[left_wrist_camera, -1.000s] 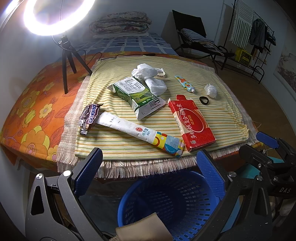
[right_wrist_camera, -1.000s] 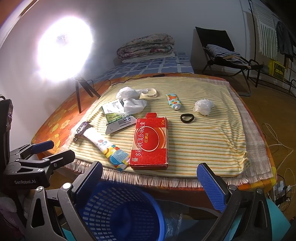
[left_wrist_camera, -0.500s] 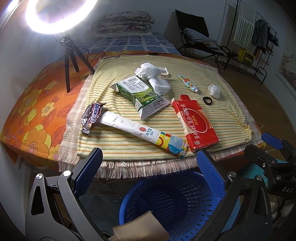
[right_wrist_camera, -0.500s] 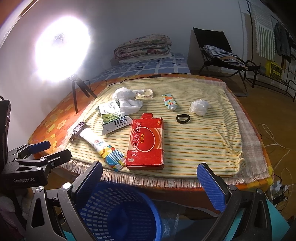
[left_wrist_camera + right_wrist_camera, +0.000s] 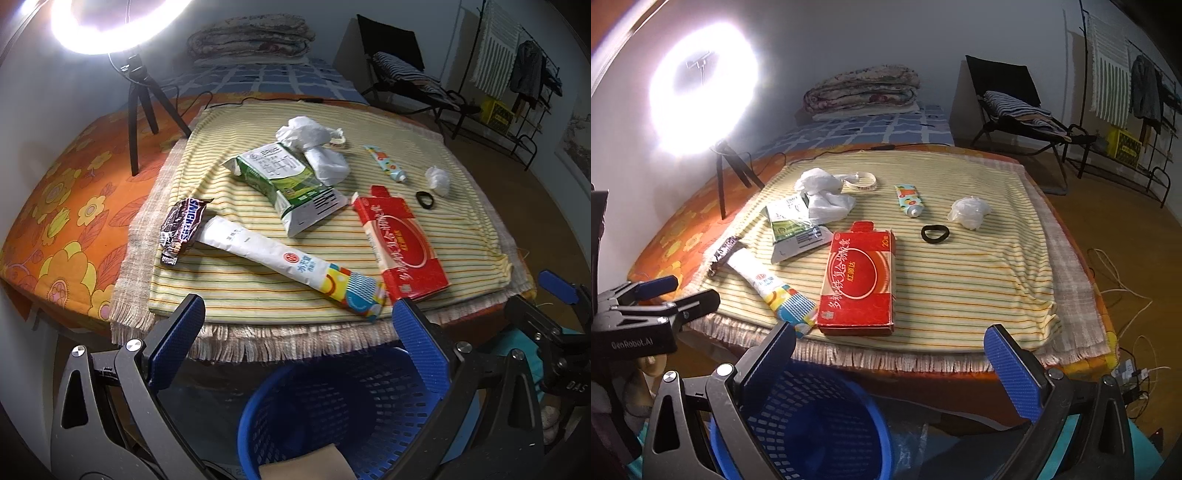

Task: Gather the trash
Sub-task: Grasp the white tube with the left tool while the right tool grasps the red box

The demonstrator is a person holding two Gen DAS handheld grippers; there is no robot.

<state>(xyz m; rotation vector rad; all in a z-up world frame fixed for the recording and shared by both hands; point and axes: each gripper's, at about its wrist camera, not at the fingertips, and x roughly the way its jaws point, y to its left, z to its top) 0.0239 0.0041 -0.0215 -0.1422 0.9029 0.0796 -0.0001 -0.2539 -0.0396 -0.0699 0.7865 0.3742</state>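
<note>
Left wrist view: the left gripper (image 5: 299, 332) hangs empty at the bottom of the frame, its ribbed blue pads spread wide, over a perforated blue plastic basket (image 5: 295, 402) with a tan flat piece (image 5: 306, 463) inside. Above it, across the middle of the frame, a fringed, striped yellow cloth (image 5: 461, 206) carries the trash: a crinkled brown Snickers wrapper (image 5: 183, 230) at centre left, touching a long glossy white sachet (image 5: 288, 264) whose colourful end lies just beside a flat red cardboard box (image 5: 400, 243). A creased green-and-white carton (image 5: 286, 184) sits centre, with crumpled white plastic (image 5: 314, 147) touching its far end. Toward the right are a small tube (image 5: 386, 164), a black elastic ring (image 5: 424, 200) and a little white wad (image 5: 438, 180).

In the right wrist view the right gripper (image 5: 888, 352) is likewise parted and empty at the bottom, the basket (image 5: 816, 417) at lower left and the red box (image 5: 860, 280) in mid-frame.

Compared with half a second ago, both cameras have drawn nearer the cloth; the litter looms larger and lies where it was, and both grippers remain spread.
</note>
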